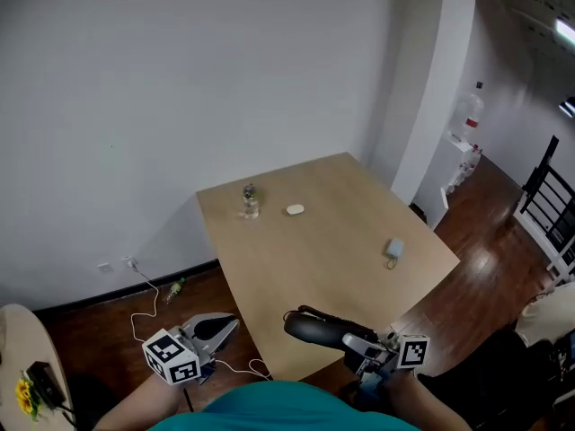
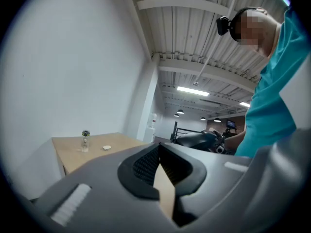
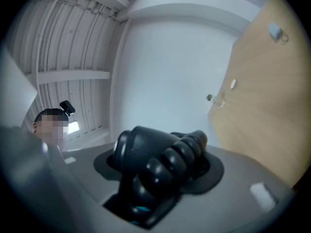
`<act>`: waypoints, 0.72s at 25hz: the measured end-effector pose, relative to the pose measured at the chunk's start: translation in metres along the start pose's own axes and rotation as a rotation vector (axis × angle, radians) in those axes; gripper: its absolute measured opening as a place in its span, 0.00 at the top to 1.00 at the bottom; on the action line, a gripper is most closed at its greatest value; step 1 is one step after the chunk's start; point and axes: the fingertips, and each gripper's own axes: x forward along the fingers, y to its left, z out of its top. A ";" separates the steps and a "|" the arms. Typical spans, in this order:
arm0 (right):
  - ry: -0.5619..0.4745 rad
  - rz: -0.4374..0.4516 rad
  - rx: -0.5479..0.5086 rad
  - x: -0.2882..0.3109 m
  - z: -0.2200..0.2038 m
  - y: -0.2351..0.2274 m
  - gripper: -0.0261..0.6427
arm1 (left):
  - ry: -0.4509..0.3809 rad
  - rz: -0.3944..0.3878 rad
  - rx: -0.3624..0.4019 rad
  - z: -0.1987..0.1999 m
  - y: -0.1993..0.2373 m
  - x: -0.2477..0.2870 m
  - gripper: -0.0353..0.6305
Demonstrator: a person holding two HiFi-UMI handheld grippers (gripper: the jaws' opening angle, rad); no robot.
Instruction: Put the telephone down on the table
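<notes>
The right gripper (image 1: pixel 358 342), low and right of centre in the head view, was clenched on the black telephone (image 1: pixel 313 327). The telephone seemed to hang just over the near edge of the table (image 1: pixel 314 259), not resting on it. I judge the putting-down was in hand: lower it flat onto bare wood, then loosen. The left gripper (image 1: pixel 226 327), lower left, was closed on nothing. A small bottle (image 1: pixel 250 201) stood above the centre of the frame, its contents too small to tell.
</notes>
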 end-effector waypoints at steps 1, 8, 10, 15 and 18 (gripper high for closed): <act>0.011 0.004 -0.002 0.000 0.014 -0.009 0.52 | 0.005 0.011 0.002 0.002 0.005 0.014 0.94; 0.014 -0.026 0.020 0.016 0.076 -0.061 0.52 | 0.036 0.003 0.028 0.012 0.046 0.069 0.94; -0.003 -0.049 0.016 0.029 0.090 -0.074 0.52 | 0.040 -0.017 0.038 0.016 0.067 0.076 0.94; -0.087 -0.129 0.005 0.065 0.113 -0.099 0.52 | 0.040 -0.096 0.027 0.024 0.123 0.088 0.94; -0.135 -0.175 -0.003 0.080 0.125 -0.112 0.52 | 0.087 -0.146 0.039 0.018 0.157 0.098 0.94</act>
